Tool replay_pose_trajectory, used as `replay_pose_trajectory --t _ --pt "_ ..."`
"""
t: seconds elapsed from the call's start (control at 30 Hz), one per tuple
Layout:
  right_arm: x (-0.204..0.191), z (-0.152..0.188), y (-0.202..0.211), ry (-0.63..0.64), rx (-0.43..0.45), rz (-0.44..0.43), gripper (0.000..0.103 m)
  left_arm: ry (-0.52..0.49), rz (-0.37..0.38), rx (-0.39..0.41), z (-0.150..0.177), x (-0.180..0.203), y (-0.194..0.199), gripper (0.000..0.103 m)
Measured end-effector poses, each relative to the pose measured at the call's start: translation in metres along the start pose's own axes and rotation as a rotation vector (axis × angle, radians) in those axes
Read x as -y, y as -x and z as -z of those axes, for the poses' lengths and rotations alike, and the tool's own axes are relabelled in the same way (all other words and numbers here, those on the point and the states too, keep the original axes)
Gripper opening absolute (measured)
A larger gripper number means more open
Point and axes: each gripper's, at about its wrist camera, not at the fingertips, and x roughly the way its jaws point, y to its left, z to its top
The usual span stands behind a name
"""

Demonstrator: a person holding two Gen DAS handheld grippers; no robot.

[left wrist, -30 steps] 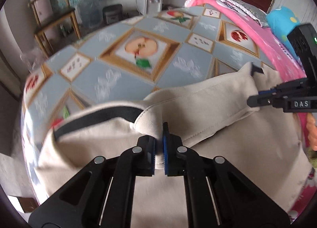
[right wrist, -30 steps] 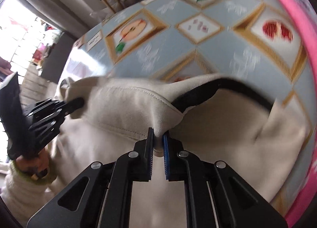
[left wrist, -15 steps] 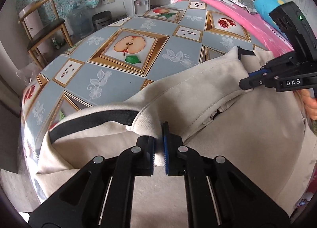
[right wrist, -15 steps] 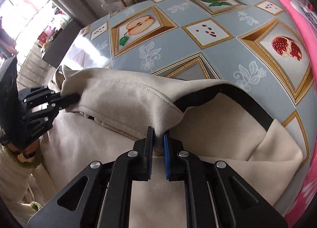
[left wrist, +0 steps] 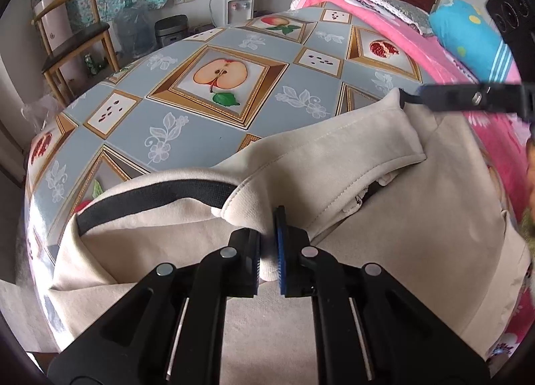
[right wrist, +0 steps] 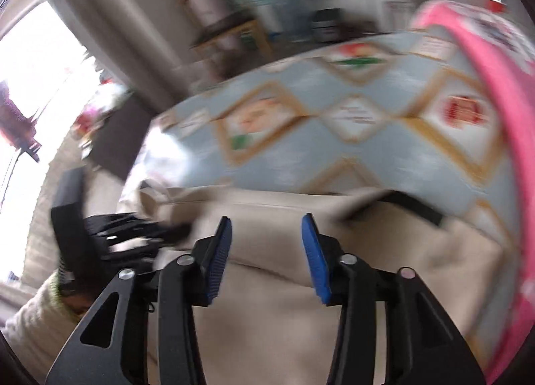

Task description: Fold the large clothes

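The large cream fleece garment with a black-trimmed edge (left wrist: 384,234) lies spread on the near part of the bench (left wrist: 207,130), which wears a grey-blue oilcloth printed with framed fruit pictures. A long flap of the cloth, seemingly a sleeve or front panel, has been laid across the body so that its end sits near the bench's far right side.

The left gripper (left wrist: 267,251) has its jaws clamped on the near corner of that flap, a thick fold of cream cloth pinched between the pads. The right gripper (right wrist: 265,251) has its jaws opening, with nothing between them; the cloth lies below and beyond its blue pads (right wrist: 316,258). In the left wrist view one of its black fingers reaches just to the flap's far corner (left wrist: 401,97), and I cannot tell if they touch. The right wrist view is blurred.

The step in hand appears to be setting this fold down. To do it well, the left jaws should probably hold until the far end lies flat, then let go low, so the corner drops where it sits rather than springing back. The edge of the flap would best run straight across the body; any ridge near the zip or seam (left wrist: 361,197) should be smoothed before the next fold.

A pink quilt (left wrist: 444,60) borders the bench on the right, and a wooden chair (left wrist: 73,37) stands beyond it.
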Motion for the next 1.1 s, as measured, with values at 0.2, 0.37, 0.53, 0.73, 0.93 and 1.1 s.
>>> replay_pose_trajectory --t 0.2,0.37,0.53,0.73,0.93,1.1 --pt "-0.013 0.012 -0.048 0.025 -0.125 -0.045 0.019 0.103 0.032 0.028 0.004 -0.022 0.016 0.016" --pt "-0.013 0.022 -0.048 0.065 -0.152 -0.021 0.018 0.161 0.061 0.147 0.006 -0.035 0.055 0.015" --pt "-0.017 0.027 -0.048 0.126 -0.159 0.016 0.018 0.023 0.124 0.096 -0.007 0.001 0.04 0.015" --pt "-0.03 0.025 -0.053 0.231 -0.129 0.128 0.016 -0.035 0.086 -0.001 -0.008 0.017 -0.01 0.017" --pt "-0.027 0.019 -0.055 0.249 -0.085 0.132 0.015 -0.008 0.084 0.023 -0.012 0.007 -0.016 0.017" --pt "-0.016 0.034 -0.045 0.227 -0.105 0.123 0.015 -0.027 0.09 0.01 -0.003 0.011 -0.009 0.017"
